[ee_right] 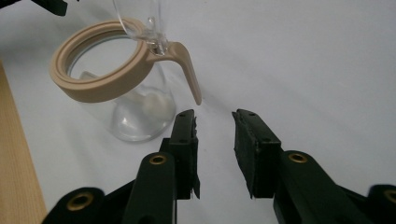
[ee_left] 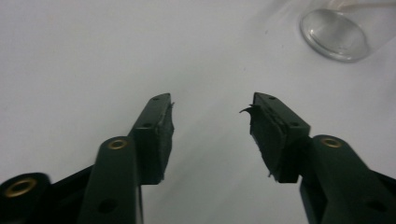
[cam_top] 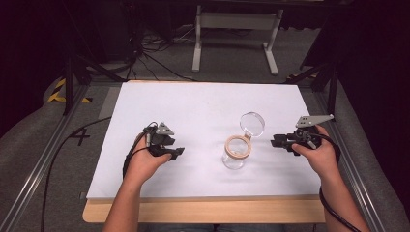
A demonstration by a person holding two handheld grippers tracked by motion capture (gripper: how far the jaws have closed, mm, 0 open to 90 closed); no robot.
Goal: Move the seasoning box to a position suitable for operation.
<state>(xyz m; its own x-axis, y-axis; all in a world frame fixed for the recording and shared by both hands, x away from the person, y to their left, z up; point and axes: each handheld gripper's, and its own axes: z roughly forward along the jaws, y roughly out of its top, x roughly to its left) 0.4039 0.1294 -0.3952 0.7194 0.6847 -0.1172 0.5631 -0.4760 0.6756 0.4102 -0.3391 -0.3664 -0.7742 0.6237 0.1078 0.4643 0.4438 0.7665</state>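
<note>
Two grippers flanked one glass jar (cam_top: 235, 154), and neither touched it. You held the left gripper (cam_top: 178, 152) well off to the jar's side, jaws spread wide and empty over the white table (cam_top: 193, 106). From its own camera, the jar's clear base (ee_left: 334, 33) sat ahead and to the right of the jaws, well apart from them.

Your right gripper (cam_top: 274, 141) pointed in from the jar's other side, nearer. Its jaws stood partly spread with nothing between them. In the right gripper view, the jar (ee_right: 135, 109) stood upright just ahead and left of the fingertips, and the tan seal ring (ee_right: 100, 65) circled its mouth. The ring's tab (ee_right: 189, 70) hung down toward the left jaw, close above it but not touching.

The glass lid (cam_top: 252, 124) was swung open on its hinge, tilted back beyond the jar's mouth as seen from above. That left the mouth free, which probably explains why you brought the right jaws in low toward the tab side.

The high view gave the layout: both hands, the open lid, the spacing on either side. The right gripper view gave what that one could not: the tab's shape, the clear hinge (ee_right: 156, 39) at the rim, and something pale inside the jar, too blurred to name. The left gripper view added only the jar's foot.
</note>
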